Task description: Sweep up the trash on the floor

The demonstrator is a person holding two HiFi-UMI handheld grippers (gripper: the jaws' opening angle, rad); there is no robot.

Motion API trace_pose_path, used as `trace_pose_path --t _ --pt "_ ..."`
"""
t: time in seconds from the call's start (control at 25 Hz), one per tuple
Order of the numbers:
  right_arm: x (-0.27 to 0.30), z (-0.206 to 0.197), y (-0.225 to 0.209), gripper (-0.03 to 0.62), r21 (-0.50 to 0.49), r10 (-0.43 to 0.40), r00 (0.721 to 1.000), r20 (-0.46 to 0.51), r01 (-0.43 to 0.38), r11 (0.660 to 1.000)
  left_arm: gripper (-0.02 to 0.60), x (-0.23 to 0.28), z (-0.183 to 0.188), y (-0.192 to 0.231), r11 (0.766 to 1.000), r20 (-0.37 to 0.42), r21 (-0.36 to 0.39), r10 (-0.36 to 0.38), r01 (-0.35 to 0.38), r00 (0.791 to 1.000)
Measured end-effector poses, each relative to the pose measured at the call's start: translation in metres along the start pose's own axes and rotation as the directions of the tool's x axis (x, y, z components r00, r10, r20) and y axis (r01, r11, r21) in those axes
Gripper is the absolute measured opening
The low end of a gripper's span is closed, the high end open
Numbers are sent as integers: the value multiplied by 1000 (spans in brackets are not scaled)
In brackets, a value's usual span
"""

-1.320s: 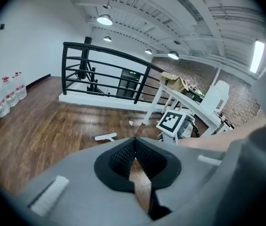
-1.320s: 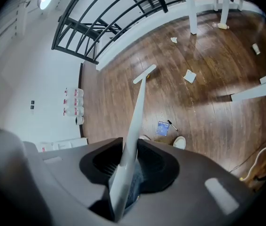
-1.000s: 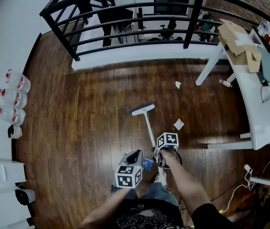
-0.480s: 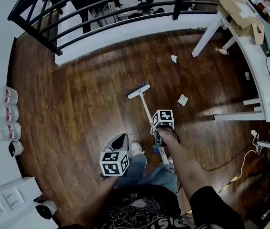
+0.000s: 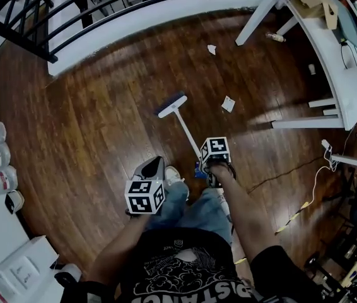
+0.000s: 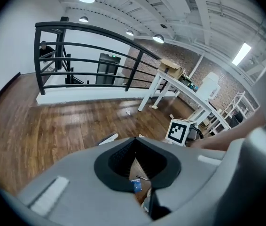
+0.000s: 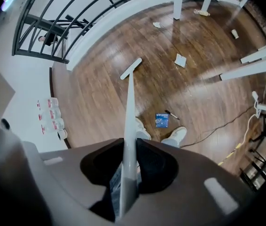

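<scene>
From the head view, my right gripper and hand cover the upper end of the broom handle. They also cover most of the blue packet. The white table runs off the right edge and the railing off the top. The two pale scraps and the small thing under the table are too small to name. My legs hide the floor beneath me.

floor open left | railing ahead | table legs, cable right
</scene>
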State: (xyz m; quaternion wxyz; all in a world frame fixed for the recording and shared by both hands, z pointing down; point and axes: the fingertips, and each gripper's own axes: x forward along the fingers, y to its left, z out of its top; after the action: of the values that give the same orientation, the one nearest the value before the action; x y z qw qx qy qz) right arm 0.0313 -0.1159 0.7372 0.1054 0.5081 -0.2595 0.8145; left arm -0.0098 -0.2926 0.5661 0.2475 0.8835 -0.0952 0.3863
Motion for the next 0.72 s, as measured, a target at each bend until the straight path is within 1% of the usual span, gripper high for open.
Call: trace_pose_path --t 0.16,0.32,0.56,0.72 --pt "6 -41 -22 86 52 8 1000 -26 -6 999 5 10 -1 -21 999 -1 30 -45 46 999" --pt "13 -83 -38 86 92 21 998 -53 -16 996 5 15 -10 -43 996 -13 43 -79 79 997" --pt "20 -137 -71 87 134 30 998 -60 -22 991 5 13 -35 -79 990 -30 63 -121 123 992" --pt "23 -176 -98 87 168 38 998 -52 -29 985 5 7 -60 -108 985 -50 90 -142 146 989"
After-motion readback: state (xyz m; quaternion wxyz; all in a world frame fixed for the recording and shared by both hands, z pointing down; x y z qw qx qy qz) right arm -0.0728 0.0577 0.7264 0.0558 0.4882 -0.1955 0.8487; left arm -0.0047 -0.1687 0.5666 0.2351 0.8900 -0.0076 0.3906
